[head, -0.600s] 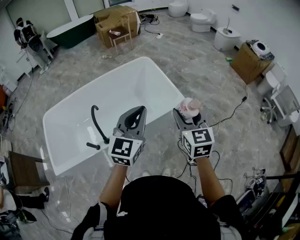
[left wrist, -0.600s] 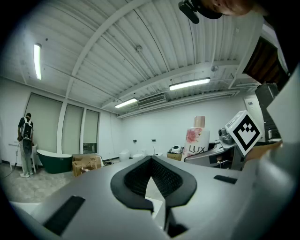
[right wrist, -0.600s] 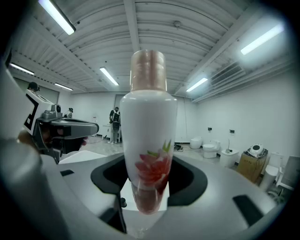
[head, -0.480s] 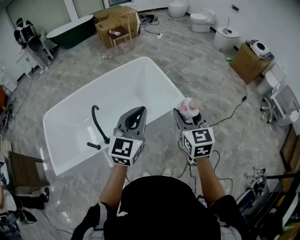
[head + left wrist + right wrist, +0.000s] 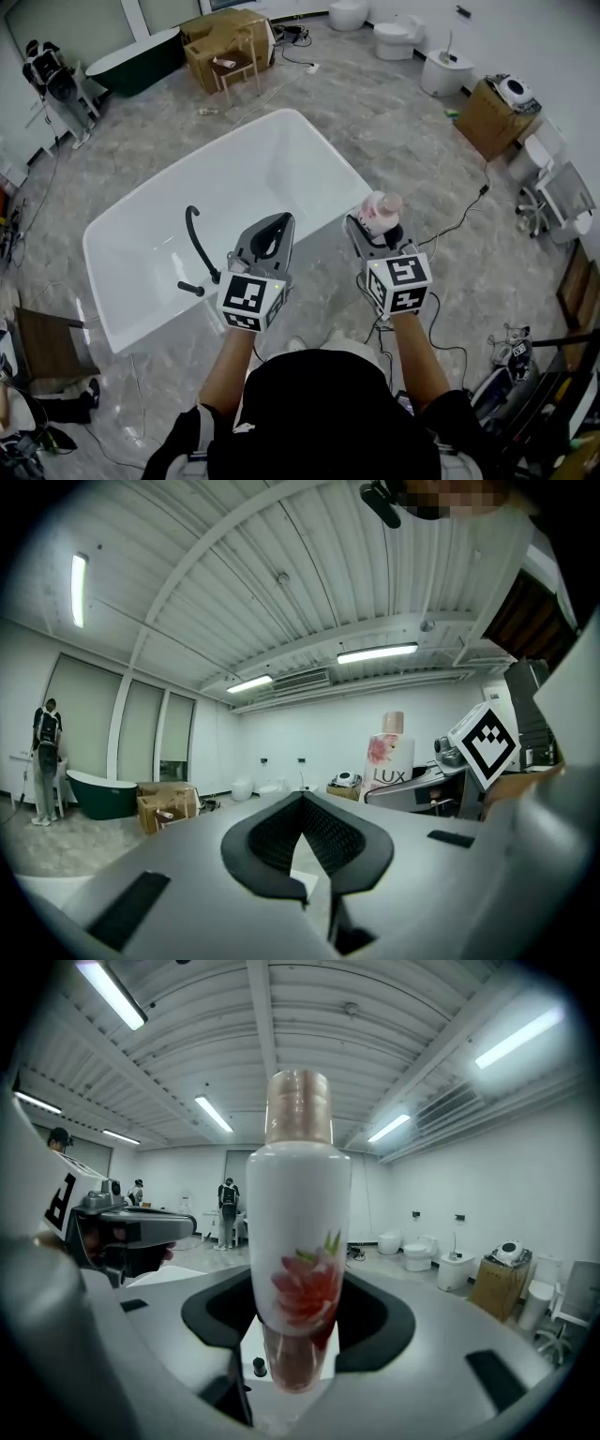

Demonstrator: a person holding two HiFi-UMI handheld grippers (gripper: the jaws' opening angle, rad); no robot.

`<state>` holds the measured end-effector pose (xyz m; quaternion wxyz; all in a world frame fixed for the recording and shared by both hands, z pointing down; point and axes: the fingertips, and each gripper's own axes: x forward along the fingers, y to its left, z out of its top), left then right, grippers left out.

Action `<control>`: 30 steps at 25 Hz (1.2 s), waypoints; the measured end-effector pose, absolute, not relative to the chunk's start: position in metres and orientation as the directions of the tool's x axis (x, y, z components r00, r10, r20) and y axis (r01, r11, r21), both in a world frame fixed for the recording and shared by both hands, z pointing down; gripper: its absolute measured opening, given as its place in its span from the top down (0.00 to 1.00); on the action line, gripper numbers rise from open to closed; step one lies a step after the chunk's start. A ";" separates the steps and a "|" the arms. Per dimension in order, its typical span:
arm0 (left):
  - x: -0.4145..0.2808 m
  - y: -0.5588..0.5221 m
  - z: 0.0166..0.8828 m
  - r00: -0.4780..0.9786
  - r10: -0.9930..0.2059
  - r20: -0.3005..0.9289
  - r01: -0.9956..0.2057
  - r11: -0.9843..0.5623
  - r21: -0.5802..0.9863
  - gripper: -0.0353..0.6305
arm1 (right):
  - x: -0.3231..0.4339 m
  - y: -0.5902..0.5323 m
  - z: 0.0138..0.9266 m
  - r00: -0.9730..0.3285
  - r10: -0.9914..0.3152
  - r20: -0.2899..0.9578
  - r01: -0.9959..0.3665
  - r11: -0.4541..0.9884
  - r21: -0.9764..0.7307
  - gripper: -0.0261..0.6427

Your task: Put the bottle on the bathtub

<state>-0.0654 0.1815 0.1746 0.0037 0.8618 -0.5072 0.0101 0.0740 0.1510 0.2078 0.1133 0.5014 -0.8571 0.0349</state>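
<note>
A white bathtub (image 5: 330,161) with a black faucet (image 5: 196,240) lies ahead of me on the marble floor. My right gripper (image 5: 375,228) is shut on a white bottle (image 5: 380,212) with a pink flower print and a tan cap, held upright just off the tub's near right corner. In the right gripper view the bottle (image 5: 298,1194) stands between the jaws of the right gripper (image 5: 298,1312). My left gripper (image 5: 272,231) hangs over the tub's near rim, shut with nothing in it. The left gripper view shows the left gripper (image 5: 302,806) and, to its right, the bottle (image 5: 386,759).
Cables (image 5: 452,229) trail across the floor right of the tub. Cardboard boxes (image 5: 223,39) and a dark green tub (image 5: 131,58) stand at the back left, toilets (image 5: 400,37) and another box (image 5: 491,120) at the back right. A brown chair (image 5: 45,343) sits at the left.
The head view has shifted slightly, so the tub and floor sit a little differently in frame. Both grippers keep the same pose, and the bottle stays in the right one.
</note>
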 end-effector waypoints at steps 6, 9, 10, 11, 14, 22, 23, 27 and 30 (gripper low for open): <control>-0.077 0.187 0.189 0.497 -0.867 0.045 -0.868 -0.497 0.010 0.93 | 0.064 0.158 0.217 -0.460 -0.854 0.242 -0.874 0.483 0.043 0.60; -0.082 0.186 0.192 0.504 -0.862 0.051 -0.864 -0.503 0.019 0.93 | 0.058 0.158 0.221 -0.457 -0.854 0.248 -0.876 0.480 0.038 0.60; -0.083 0.186 0.193 0.507 -0.861 0.051 -0.862 -0.506 0.018 0.93 | 0.056 0.158 0.221 -0.456 -0.855 0.248 -0.877 0.479 0.037 0.60; -0.083 0.185 0.193 0.509 -0.859 0.052 -0.861 -0.509 0.015 0.93 | 0.056 0.157 0.221 -0.455 -0.856 0.246 -0.878 0.477 0.036 0.60; -0.081 0.177 0.193 0.509 -0.859 0.056 -0.860 -0.510 0.006 0.93 | 0.060 0.151 0.221 -0.454 -0.858 0.241 -0.880 0.474 0.029 0.60; -0.069 0.141 0.200 0.496 -0.866 0.071 -0.868 -0.497 0.007 0.93 | 0.070 0.112 0.229 -0.467 -0.849 0.249 -0.872 0.488 0.028 0.60; -0.068 0.135 0.199 0.492 -0.867 0.072 -0.870 -0.493 0.006 0.93 | 0.070 0.104 0.228 -0.472 -0.846 0.248 -0.869 0.493 0.027 0.60; -0.067 0.105 0.201 0.477 -0.876 0.076 -0.879 -0.477 0.008 0.93 | 0.068 0.075 0.229 -0.496 -0.833 0.244 -0.856 0.516 0.023 0.60; -0.062 0.080 0.200 0.471 -0.879 0.073 -0.882 -0.472 0.012 0.93 | 0.069 0.049 0.229 -0.512 -0.824 0.244 -0.846 0.532 0.021 0.60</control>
